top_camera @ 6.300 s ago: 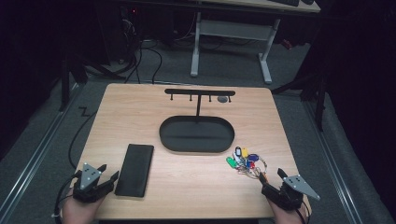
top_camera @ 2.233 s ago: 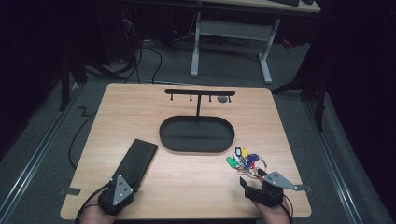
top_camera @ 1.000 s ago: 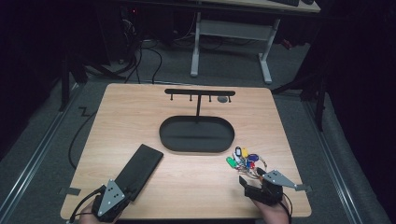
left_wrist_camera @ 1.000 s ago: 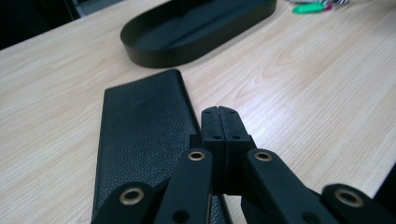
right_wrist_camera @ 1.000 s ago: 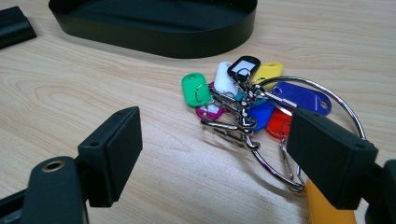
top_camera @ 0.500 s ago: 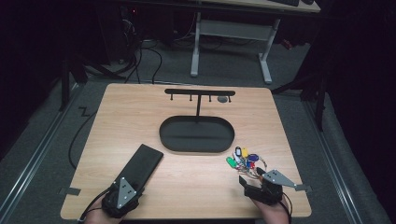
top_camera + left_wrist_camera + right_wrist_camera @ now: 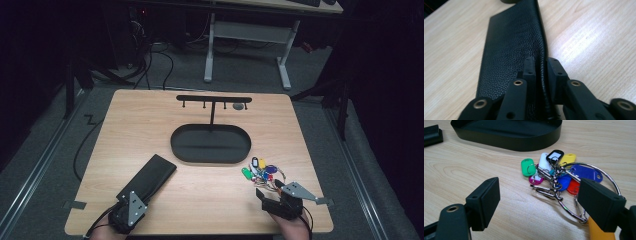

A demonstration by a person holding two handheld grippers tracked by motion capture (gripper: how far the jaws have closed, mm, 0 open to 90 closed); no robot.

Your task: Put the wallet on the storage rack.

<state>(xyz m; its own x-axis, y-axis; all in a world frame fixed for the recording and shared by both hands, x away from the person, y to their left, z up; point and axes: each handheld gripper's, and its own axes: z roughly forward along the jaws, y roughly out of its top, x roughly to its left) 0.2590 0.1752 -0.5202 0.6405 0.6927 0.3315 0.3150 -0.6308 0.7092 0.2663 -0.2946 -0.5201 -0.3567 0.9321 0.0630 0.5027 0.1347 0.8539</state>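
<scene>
Wooden table (image 7: 200,130) near edge: left gripper (image 7: 541,67), jaws just closing, pinches the black wallet's (image 7: 149,176) edge to lift next, while the right gripper (image 7: 544,205) waits open before the keys (image 7: 556,177).

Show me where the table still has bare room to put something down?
Bare wood lies between the wallet and the key bunch, in front of the oval tray. More lies to the left of the tray and hook stand. It is crowded at the near right corner: keys beside the right gripper.
</scene>
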